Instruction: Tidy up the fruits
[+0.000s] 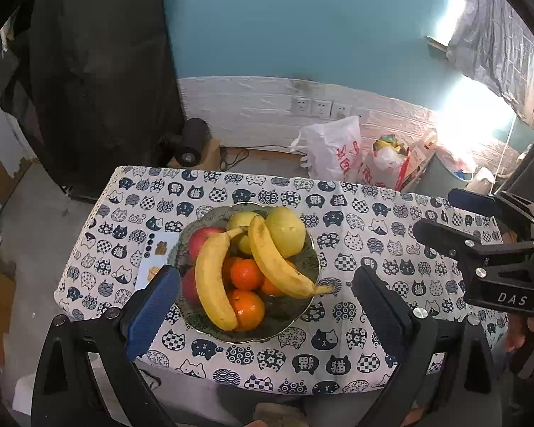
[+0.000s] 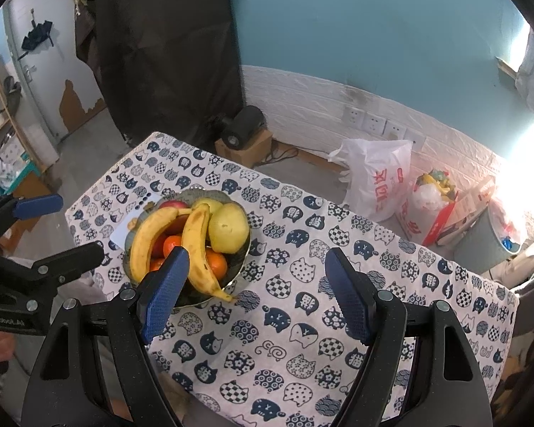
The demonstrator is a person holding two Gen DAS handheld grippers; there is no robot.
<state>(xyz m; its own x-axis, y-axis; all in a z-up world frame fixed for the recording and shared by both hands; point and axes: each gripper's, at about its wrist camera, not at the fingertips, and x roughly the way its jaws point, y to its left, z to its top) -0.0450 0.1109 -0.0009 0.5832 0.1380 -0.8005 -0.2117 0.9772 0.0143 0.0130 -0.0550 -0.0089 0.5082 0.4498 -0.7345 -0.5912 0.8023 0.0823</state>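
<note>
A patterned bowl on the cat-print tablecloth holds two bananas, red apples, several oranges and yellow-green round fruit. My left gripper hovers over the bowl's near side, open, its blue pads well clear of the fruit on both sides. The right gripper is open too, above the cloth just right of the bowl, nothing between its fingers. Each gripper also shows in the other's view: right gripper, left gripper.
A white card lies partly under the bowl's left side. Beyond the table's far edge, white plastic bags, a full red-and-white bag and a grey bin stand on the floor. A black cylinder sits on a box.
</note>
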